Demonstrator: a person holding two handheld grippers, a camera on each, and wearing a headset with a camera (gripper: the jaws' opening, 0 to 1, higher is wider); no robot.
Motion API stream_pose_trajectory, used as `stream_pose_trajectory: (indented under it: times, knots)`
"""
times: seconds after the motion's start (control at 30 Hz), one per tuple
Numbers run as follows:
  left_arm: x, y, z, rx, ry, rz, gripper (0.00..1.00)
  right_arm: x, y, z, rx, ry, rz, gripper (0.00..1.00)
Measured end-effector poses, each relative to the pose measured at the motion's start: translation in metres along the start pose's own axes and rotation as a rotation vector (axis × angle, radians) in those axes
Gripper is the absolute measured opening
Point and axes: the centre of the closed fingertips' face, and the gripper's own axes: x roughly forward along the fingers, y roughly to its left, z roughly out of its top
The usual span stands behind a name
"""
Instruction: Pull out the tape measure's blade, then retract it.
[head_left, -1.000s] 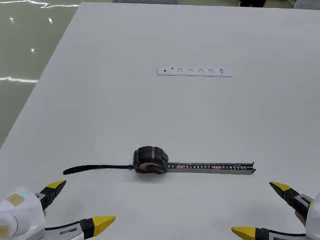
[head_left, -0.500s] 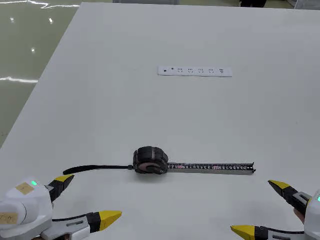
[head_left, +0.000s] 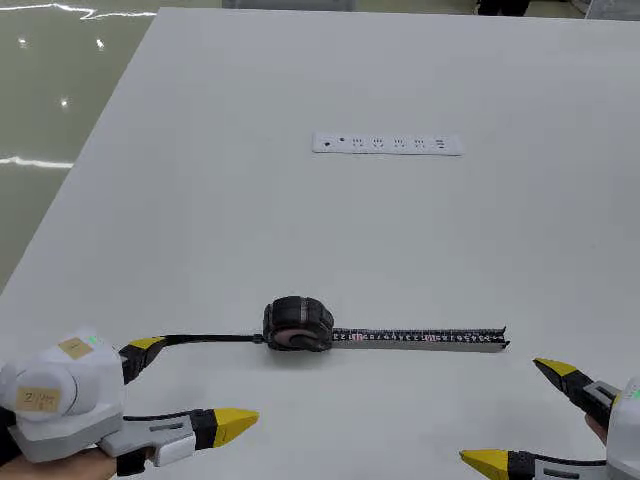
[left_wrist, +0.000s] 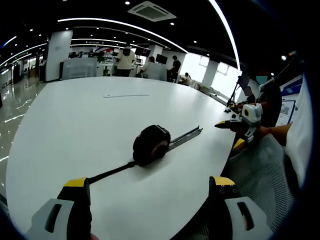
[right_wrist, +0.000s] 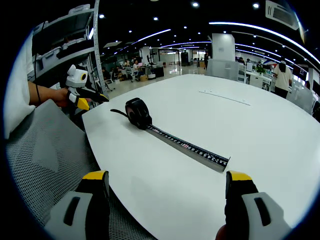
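Left gripper (head_left: 192, 385): jaws spread wide, holding nothing. It sits in the lower left of the head view. Over the last second it has advanced up and to the right, and its upper jaw tip now lies just beside the free end of the wrist strap (head_left: 205, 338). Contact cannot be confirmed.

Right gripper (head_left: 520, 415): jaws likewise spread and empty, in the lower right of the frame. Its position has hardly changed over the same interval. It is near the blade's end hook, below and to the right of it, but apart from it.

Tape measure (head_left: 298, 323): the dark case rests on the white table (head_left: 250, 200) at lower centre and has not shifted. The blade (head_left: 420, 336) lies flat, drawn out to the right of the case, its extension unchanged. The strap trails to the left.

Power strip (head_left: 388, 144): upper centre, well apart from the work.

Assessment: the pull-out stage appears complete and retraction is outstanding. The left gripper's approach suggests it is going to steady the case or work its release, while the right waits near the blade end. An uncontrolled recoil could snap the blade or jerk the case.
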Motion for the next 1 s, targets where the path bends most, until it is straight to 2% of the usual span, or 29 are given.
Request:
stream_pose_trajectory:
  times: [0.13,0.47,0.7,0.77,1.0]
  knots:
    - [0.003,-0.001,0.002,0.019,0.013,-0.001,0.95,0.0,-0.001,0.0,0.001,0.001,0.001,0.92]
    - [0.017,-0.008,0.011,0.022,0.027,-0.011,0.95,-0.001,-0.006,0.003,-0.001,-0.006,-0.005,0.91]
    - [0.028,-0.017,0.019,0.019,0.037,-0.018,0.93,0.0,-0.007,0.005,-0.004,-0.011,-0.007,0.9]
    - [0.032,-0.019,0.018,0.027,0.057,-0.023,0.92,0.0,-0.007,0.005,-0.003,-0.011,-0.005,0.9]
    - [0.044,-0.03,0.024,0.049,0.073,-0.04,0.92,0.0,-0.01,0.004,-0.001,-0.013,-0.005,0.9]
